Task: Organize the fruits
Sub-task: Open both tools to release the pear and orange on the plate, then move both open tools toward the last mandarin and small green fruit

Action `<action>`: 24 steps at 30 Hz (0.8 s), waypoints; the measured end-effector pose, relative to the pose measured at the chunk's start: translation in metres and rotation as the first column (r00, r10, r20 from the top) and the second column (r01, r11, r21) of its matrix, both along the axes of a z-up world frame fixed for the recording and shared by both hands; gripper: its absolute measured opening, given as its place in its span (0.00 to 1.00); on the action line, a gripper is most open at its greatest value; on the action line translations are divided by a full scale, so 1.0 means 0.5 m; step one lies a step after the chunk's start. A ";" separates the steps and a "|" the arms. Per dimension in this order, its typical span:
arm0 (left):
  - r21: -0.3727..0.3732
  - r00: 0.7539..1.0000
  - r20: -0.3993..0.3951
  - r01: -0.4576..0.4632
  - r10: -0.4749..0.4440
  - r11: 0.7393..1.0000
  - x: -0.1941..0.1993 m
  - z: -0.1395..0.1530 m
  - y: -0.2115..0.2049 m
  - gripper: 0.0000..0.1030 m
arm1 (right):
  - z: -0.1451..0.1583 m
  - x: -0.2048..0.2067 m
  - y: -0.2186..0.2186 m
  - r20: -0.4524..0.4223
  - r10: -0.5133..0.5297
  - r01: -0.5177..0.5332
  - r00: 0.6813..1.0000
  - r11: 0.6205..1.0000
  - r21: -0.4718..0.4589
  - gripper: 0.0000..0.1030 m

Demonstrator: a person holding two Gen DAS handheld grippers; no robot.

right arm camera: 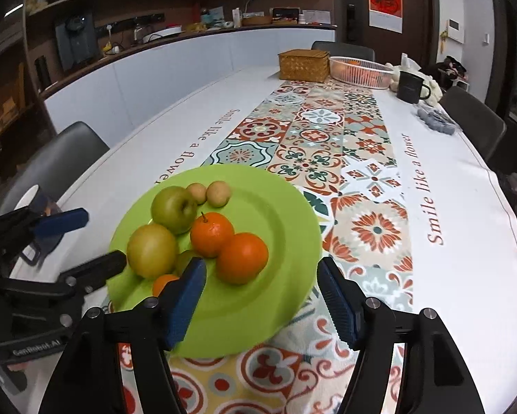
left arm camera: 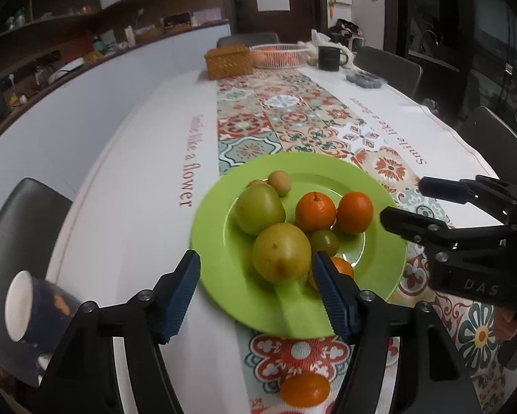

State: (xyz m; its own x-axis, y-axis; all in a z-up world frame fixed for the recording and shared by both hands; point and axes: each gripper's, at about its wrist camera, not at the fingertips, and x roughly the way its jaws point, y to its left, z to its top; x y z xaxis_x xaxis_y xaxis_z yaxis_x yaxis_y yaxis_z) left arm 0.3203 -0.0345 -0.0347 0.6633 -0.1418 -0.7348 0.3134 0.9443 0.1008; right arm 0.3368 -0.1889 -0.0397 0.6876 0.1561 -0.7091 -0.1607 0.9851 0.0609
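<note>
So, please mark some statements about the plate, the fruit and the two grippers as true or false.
1. The plate is green. True.
2. Both grippers, the left gripper and the right gripper, are shut on fruit. False: both stand open and hold nothing.
3. One orange fruit lies off the plate, on the patterned cloth. True.
4. The dark mug stands on the plate. False: it stands at the far end of the table.

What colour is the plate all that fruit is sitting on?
Bright lime green, plain with no pattern. The plate shows best in the right wrist view.
</note>
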 end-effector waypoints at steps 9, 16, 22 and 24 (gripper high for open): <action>0.000 0.995 0.081 -0.055 0.055 0.998 -0.096 0.057 0.019 0.72 | 0.049 -0.103 0.006 0.071 0.004 -0.003 0.997 1.000 -0.015 0.66; 0.019 0.990 0.122 -0.076 0.074 0.997 -0.175 0.088 0.034 0.75 | 0.081 -0.185 0.026 0.107 0.038 -0.037 0.994 0.999 -0.016 0.66; 0.027 0.987 0.135 -0.096 0.092 0.995 -0.240 0.097 0.050 0.76 | 0.090 -0.247 0.048 0.113 0.067 -0.066 0.991 0.998 -0.011 0.66; 0.026 0.985 0.135 -0.108 0.103 0.994 -0.260 0.097 0.056 0.76 | 0.085 -0.261 0.053 0.104 0.076 -0.076 0.992 0.997 -0.004 0.66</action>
